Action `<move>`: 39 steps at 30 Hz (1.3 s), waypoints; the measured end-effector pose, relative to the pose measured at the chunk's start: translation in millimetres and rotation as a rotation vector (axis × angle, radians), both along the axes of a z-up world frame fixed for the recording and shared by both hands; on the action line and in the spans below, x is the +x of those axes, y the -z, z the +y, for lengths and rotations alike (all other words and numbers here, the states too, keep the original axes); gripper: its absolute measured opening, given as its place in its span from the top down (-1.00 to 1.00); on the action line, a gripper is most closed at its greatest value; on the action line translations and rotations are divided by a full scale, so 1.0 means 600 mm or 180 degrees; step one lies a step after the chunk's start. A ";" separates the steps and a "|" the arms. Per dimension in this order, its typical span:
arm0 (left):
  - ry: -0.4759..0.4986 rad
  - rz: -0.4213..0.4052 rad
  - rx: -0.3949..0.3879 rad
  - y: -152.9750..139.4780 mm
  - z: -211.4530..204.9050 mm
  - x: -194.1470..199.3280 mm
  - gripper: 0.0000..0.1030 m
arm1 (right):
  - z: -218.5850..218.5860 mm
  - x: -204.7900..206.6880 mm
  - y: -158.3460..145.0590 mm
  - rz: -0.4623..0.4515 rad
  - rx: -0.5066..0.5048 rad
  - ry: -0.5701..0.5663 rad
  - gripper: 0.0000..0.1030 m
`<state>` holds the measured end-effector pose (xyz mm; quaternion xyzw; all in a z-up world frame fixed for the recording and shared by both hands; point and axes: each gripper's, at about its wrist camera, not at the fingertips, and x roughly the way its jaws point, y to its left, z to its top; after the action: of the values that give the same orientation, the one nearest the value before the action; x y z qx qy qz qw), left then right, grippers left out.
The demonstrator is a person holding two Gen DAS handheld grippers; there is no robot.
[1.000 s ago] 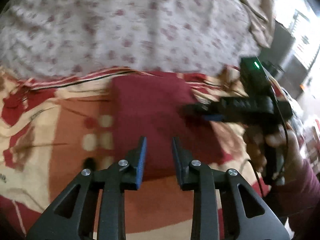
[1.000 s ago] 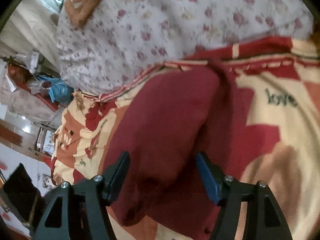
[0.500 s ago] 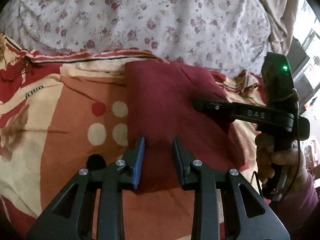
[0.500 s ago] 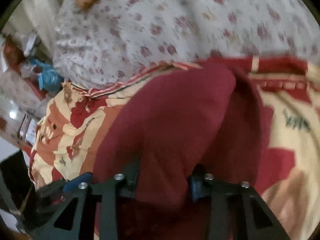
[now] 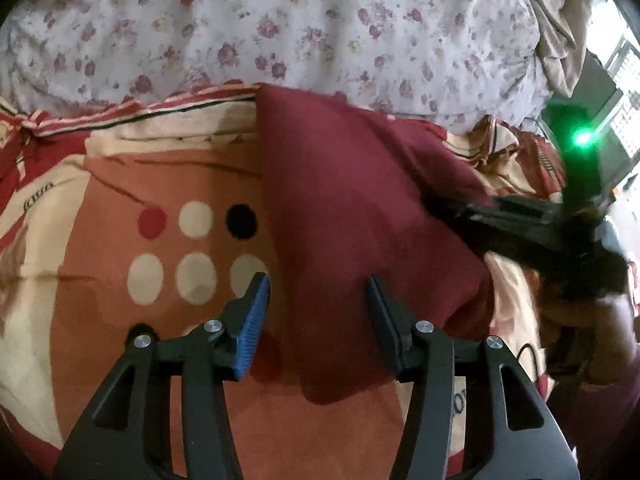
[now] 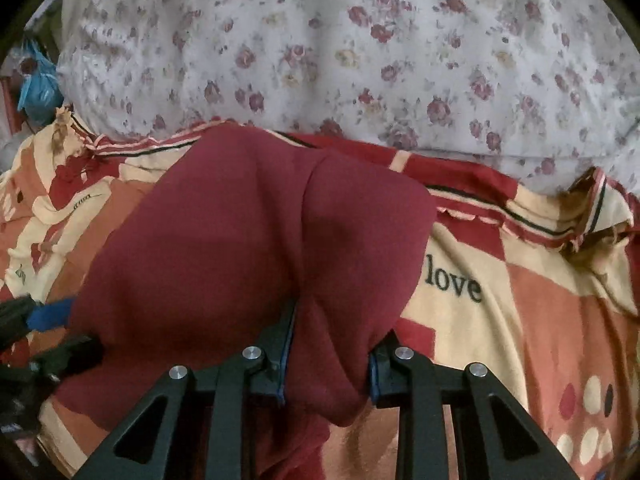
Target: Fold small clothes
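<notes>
A dark red garment point(image 5: 352, 216) lies partly folded on a patterned red, orange and cream blanket point(image 5: 132, 184). My left gripper point(image 5: 316, 312) is open, its fingers straddling the garment's near left edge just above the cloth. My right gripper point(image 6: 330, 354) is shut on a bunched fold of the dark red garment point(image 6: 240, 240) and lifts it off the blanket. In the left wrist view the right gripper point(image 5: 452, 208) reaches in from the right, its tips buried in the cloth's right side.
A white floral quilt point(image 5: 280, 28) is heaped behind the blanket; it also fills the back of the right wrist view point(image 6: 360, 48). A beige cloth point(image 5: 560, 20) and a window are at far right. Clutter with a blue bag point(image 6: 38, 92) is at far left.
My right gripper closed on the garment's right side and drew it up into a fold. My left gripper opened wider and came lower and closer to the garment's left edge.
</notes>
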<state>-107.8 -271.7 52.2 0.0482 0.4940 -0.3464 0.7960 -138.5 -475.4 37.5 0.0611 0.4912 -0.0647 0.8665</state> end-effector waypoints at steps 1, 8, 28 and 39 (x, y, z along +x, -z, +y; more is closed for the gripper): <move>0.0010 0.0002 0.0003 -0.001 0.004 -0.001 0.03 | -0.003 -0.004 -0.006 -0.0005 0.0033 0.0018 0.38; -0.0161 0.0029 -0.0241 -0.049 0.065 0.017 0.03 | 0.011 -0.073 -0.095 -0.0304 0.0582 -0.0188 0.04; 0.0096 0.0120 0.0095 0.001 0.081 -0.021 -0.06 | 0.115 -0.115 -0.063 -0.0412 0.0071 -0.0679 0.73; -0.0051 0.0038 -0.0058 -0.037 0.094 -0.014 -0.10 | 0.084 -0.171 -0.020 0.0082 0.0158 -0.0665 0.77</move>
<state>-116.0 -215.4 74.3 0.0349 0.4959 -0.3448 0.7962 -241.2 -425.0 49.8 0.0302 0.5074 0.0374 0.8603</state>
